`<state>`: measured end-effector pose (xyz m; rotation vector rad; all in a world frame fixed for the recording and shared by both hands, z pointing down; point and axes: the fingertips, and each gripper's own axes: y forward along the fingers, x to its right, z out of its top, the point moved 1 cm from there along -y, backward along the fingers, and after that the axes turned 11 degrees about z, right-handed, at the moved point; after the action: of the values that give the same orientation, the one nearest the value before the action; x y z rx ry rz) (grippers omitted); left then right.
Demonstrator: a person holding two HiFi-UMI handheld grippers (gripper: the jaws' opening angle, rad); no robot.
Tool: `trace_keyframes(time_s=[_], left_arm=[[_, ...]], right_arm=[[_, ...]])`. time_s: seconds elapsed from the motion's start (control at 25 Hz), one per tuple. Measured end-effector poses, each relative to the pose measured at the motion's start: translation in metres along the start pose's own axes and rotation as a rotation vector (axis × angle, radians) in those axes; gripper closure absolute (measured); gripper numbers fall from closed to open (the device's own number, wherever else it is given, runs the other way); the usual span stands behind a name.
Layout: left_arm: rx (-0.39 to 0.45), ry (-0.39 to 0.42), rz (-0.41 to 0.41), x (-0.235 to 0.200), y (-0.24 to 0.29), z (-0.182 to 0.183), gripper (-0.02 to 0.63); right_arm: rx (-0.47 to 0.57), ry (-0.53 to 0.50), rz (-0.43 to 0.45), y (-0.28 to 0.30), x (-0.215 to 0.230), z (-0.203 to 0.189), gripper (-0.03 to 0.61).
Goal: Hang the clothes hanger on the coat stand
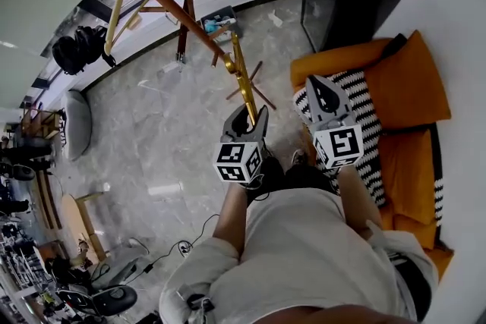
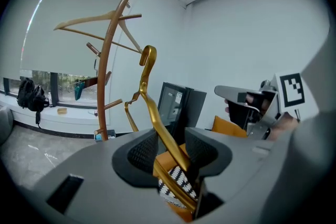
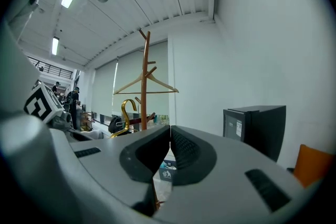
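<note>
Left gripper point(image 1: 247, 117) clamped on gold hanger point(image 1: 241, 80) arm, hook up ahead of jaws, aimed at coat stand point(image 3: 146, 60) peg. Right gripper point(image 3: 169, 152) pinched closed, empty, spare alongside.

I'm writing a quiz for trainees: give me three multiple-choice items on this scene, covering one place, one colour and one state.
1. Where is the wooden hanger? A on the sofa B on the coat stand C on the floor
2. What colour is the held hanger in the left tongs? A gold B blue C white
3. How are the right tongs? A wide open B gripping a pillow C shut, empty
B: it hangs from a peg. A: gold metal shows in the grip. C: they meet, nothing between.
</note>
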<state>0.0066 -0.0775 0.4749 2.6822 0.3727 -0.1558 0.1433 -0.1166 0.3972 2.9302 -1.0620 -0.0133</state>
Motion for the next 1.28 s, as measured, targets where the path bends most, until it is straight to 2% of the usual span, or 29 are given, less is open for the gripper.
trace_keyframes(time_s=[0.32, 0.84, 1.28], left_arm=[[-0.026, -0.021, 0.002, -0.018, 0.046, -0.001, 0.451], [-0.075, -0.051, -0.018, -0.068, 0.121, 0.006, 0.451], [-0.123, -0.094, -0.023, -0.105, 0.164, -0.004, 0.451]], right_arm=[[-0.044, 0.012, -0.021, 0.021, 0.022, -0.023, 0.574], [-0.11, 0.032, -0.033, 0.092, 0.041, -0.043, 0.574], [-0.191, 0.039, -0.013, 0.14, 0.044, -0.067, 0.574]])
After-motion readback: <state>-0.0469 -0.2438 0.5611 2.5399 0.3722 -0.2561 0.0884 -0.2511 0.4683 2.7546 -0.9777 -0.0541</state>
